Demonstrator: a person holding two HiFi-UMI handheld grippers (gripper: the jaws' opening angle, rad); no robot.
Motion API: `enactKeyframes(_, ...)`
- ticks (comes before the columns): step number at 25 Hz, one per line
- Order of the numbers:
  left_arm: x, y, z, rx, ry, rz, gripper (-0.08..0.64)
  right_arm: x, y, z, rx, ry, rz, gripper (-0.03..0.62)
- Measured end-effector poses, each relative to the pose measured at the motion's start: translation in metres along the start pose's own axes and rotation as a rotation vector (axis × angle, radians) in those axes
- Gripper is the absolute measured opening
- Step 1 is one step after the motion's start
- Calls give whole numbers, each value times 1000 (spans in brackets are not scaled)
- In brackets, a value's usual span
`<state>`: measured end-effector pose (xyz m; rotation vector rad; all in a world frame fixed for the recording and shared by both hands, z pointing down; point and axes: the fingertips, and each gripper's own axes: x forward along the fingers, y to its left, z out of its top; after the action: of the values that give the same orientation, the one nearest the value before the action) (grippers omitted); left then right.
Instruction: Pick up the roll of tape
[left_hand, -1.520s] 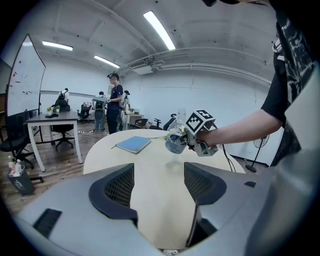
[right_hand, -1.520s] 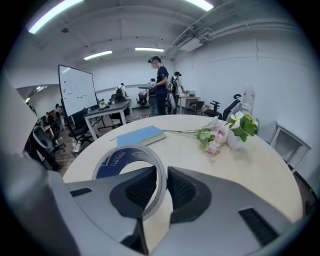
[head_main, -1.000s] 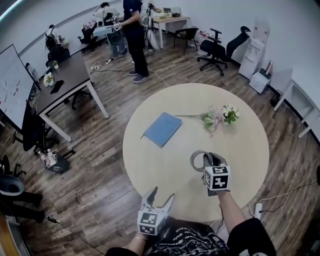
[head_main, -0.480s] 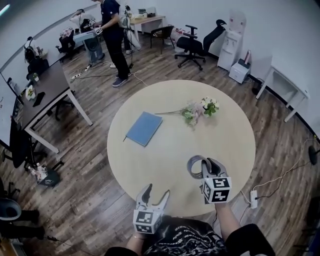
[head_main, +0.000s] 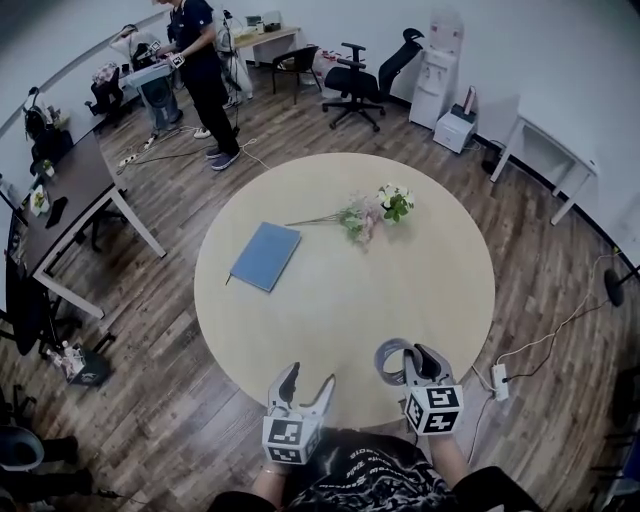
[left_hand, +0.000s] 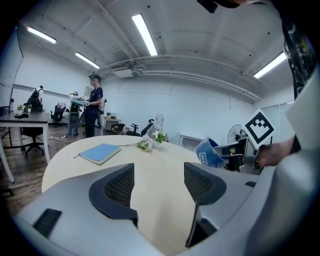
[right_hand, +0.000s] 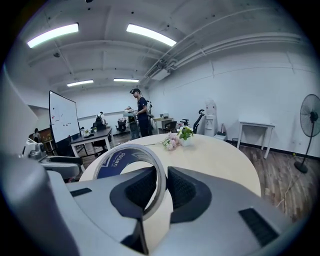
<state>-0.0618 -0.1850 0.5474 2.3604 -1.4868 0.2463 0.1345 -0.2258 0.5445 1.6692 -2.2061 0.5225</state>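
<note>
The roll of tape (right_hand: 131, 159) is a grey ring with a blue printed core. My right gripper (right_hand: 161, 189) is shut on its wall, one jaw inside the ring and one outside. In the head view the tape (head_main: 391, 358) stands on edge, lifted above the round table's near rim, in my right gripper (head_main: 414, 362). My left gripper (head_main: 302, 384) hovers at the near edge of the table, open with nothing between its jaws. From the left gripper view (left_hand: 159, 185) the held tape (left_hand: 208, 152) shows at the right.
On the round wooden table (head_main: 440, 290) lie a blue notebook (head_main: 265, 256) at the left and a bunch of flowers (head_main: 368, 211) at the back. A person (head_main: 200, 70) stands beyond the table by desks and office chairs (head_main: 358, 80). A cable and power strip (head_main: 500, 374) lie on the floor at the right.
My right gripper has drawn the tape back from the middle of the table toward its near edge. My left gripper has shifted a little, still open.
</note>
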Motion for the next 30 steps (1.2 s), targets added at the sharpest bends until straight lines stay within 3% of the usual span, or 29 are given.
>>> enactKeyframes(5,2,-3,-1,2,7,-8,324,-15,-1,-25,17,38,-17,75)
enactKeyframes(14,7,-12,5,19,3,-29,319,-16,3,-21,-8,23,-11,75)
enactKeyframes(17,7,-17,8,12,5,-51,205,-15,4,-21,-14,22,-3,75)
enactKeyframes(24,10,-23,5,20,8,-93,35,-10,5,-21,-20,20,10,75)
enactKeyframes(30,12,-32,6,73,28,-120,20,-10,10,-17,-29,8,48,74)
